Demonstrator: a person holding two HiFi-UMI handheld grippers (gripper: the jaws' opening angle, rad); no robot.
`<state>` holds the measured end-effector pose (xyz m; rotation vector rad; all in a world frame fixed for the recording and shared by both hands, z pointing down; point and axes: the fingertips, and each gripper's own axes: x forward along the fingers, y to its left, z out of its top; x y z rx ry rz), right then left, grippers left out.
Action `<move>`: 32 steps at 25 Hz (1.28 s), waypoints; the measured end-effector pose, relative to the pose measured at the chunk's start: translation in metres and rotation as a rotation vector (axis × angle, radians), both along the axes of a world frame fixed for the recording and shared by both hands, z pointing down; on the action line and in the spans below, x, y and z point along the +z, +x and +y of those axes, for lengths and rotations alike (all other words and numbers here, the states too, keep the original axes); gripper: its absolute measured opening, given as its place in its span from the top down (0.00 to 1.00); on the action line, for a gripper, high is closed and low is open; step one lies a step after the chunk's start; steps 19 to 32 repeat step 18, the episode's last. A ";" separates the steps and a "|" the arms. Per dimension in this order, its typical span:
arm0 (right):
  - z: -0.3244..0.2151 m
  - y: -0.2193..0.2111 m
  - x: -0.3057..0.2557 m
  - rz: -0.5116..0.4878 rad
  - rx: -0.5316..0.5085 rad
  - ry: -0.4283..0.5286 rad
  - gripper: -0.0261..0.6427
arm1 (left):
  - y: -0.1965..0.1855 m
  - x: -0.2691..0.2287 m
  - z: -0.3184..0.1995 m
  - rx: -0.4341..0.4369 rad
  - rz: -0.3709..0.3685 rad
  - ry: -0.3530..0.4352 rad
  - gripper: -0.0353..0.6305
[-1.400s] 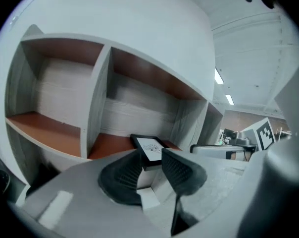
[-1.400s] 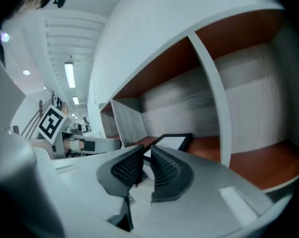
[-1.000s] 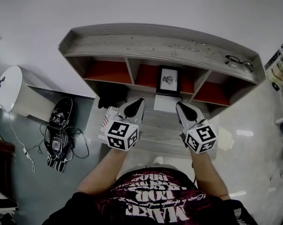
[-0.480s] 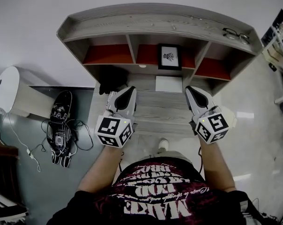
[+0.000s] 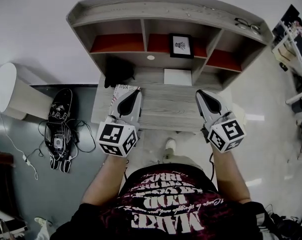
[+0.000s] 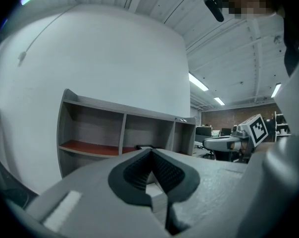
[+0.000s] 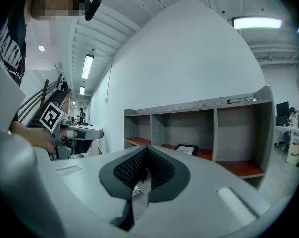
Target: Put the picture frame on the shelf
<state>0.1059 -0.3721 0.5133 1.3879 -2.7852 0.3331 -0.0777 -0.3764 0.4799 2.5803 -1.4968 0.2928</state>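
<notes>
The picture frame (image 5: pixel 181 45) is standing upright in the middle compartment of the shelf (image 5: pixel 166 11), on the red floor and against the back wall, its long axis running up and down. By the look of it, the frame is already sitting where the task wants it.

Both grippers are hovering well apart from the frame, on the near side of it and over the desk (image 5: pixel 166 111). The frame is lying far and ahead of both sets of jaws, roughly between them. The right gripper (image 5: pixel 203 94) is pointing at it from the near right and seems a little closer. The left gripper (image 5: pixel 132 93) is pointing from the near left. Each gripper's own view is showing its ribbed pads pressed together at the tip with nothing between them, so both are clenched and carrying nothing.

The left and right compartments are showing only their red floors. A pair of glasses (image 5: pixel 246 25) is resting on the shelf's top board at the far right. On the desk, a white pad (image 5: pixel 177 77) is lying just near of the middle compartment. A black object (image 5: pixel 118 73) is sitting at the far left, and a printed booklet (image 5: pixel 122 90) is showing under the left gripper.
</notes>
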 end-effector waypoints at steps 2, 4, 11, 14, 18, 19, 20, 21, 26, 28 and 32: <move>0.012 -0.002 -0.002 0.000 0.004 0.001 0.93 | -0.002 -0.003 0.011 0.011 -0.002 0.008 0.94; 0.023 -0.005 -0.005 -0.001 0.009 0.003 0.93 | -0.004 -0.006 0.022 0.024 -0.011 0.016 0.94; 0.064 -0.009 -0.012 -0.009 0.026 0.009 0.93 | -0.014 -0.016 0.060 0.042 -0.038 0.032 0.94; 0.079 -0.014 -0.014 -0.011 0.027 0.014 0.93 | -0.022 -0.020 0.074 0.039 -0.039 0.036 0.94; 0.096 -0.016 -0.017 -0.013 0.027 0.017 0.93 | -0.023 -0.028 0.092 0.045 -0.039 0.045 0.94; 0.096 -0.016 -0.017 -0.013 0.027 0.017 0.93 | -0.023 -0.028 0.092 0.045 -0.039 0.045 0.94; 0.096 -0.016 -0.017 -0.013 0.027 0.017 0.93 | -0.023 -0.028 0.092 0.045 -0.039 0.045 0.94; 0.096 -0.016 -0.017 -0.013 0.027 0.017 0.93 | -0.023 -0.028 0.092 0.045 -0.039 0.045 0.94; 0.096 -0.016 -0.017 -0.013 0.027 0.017 0.93 | -0.023 -0.028 0.092 0.045 -0.039 0.045 0.94; 0.096 -0.016 -0.017 -0.013 0.027 0.017 0.93 | -0.023 -0.028 0.092 0.045 -0.039 0.045 0.94; 0.096 -0.016 -0.017 -0.013 0.027 0.017 0.93 | -0.023 -0.028 0.092 0.045 -0.039 0.045 0.94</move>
